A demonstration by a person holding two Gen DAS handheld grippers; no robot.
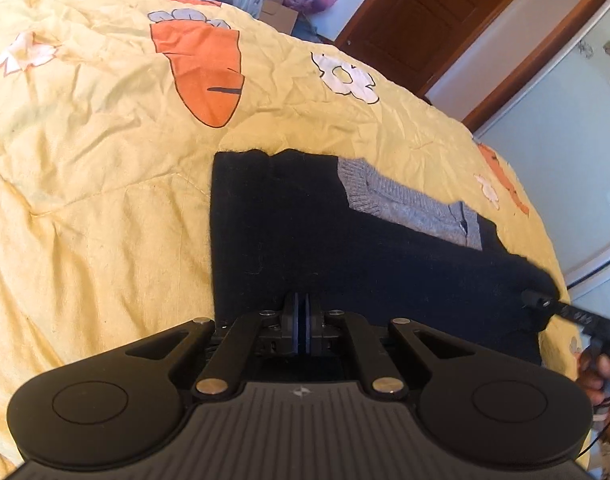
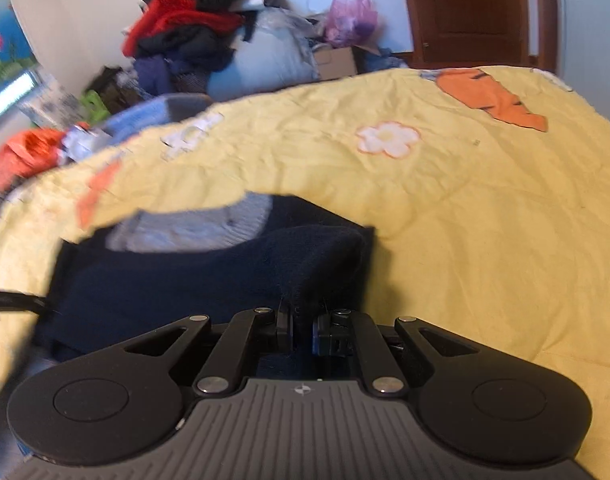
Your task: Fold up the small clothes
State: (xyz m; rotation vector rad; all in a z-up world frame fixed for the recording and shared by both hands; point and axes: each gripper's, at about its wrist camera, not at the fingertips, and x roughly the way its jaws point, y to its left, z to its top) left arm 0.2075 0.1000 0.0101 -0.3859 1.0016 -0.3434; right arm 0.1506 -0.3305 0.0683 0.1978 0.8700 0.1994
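Pinching a bunched edge of the dark navy knit sweater (image 2: 209, 276), right gripper (image 2: 303, 330) at six o'clock; left gripper (image 1: 303, 320) fingers pressed together over it, grip unclear. Lying on the yellow carrot-print quilt (image 1: 105, 160). Risk: thick knit slipping free, fold skewing.

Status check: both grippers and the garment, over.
Left gripper shut, above navy sweater, grip unclear. Right gripper shut on sweater's bunched corner. Grey knit panel showing. Yellow quilt underneath.
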